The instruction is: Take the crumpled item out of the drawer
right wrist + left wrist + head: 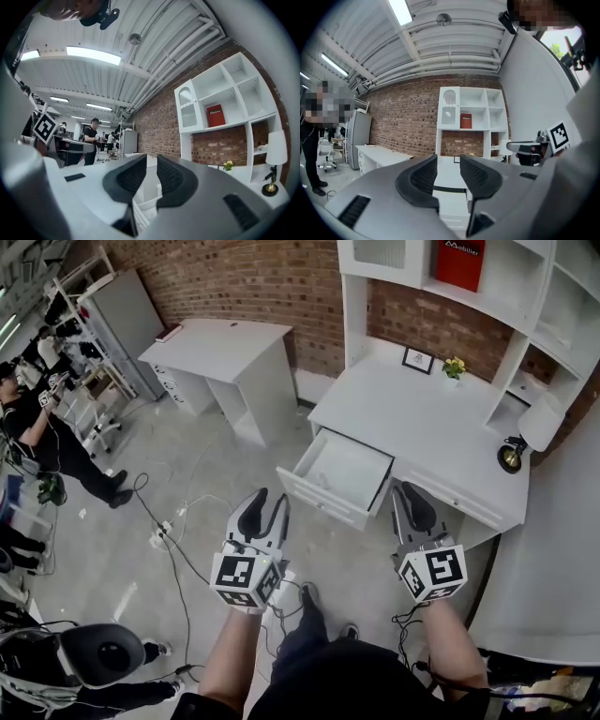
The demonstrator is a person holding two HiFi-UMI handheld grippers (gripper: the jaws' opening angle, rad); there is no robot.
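The white drawer stands pulled out of the white desk; its inside looks bare, and I see no crumpled item in any view. My left gripper hovers over the floor just left of the drawer's front, jaws open with nothing between them. My right gripper hangs to the right of the drawer, in front of the desk edge, its jaws a narrow gap apart and empty. The drawer shows low between the left jaws.
On the desk stand a small picture frame, a pot of yellow flowers and a lamp. A second white desk stands at the left. Cables trail over the grey floor. People stand at the far left.
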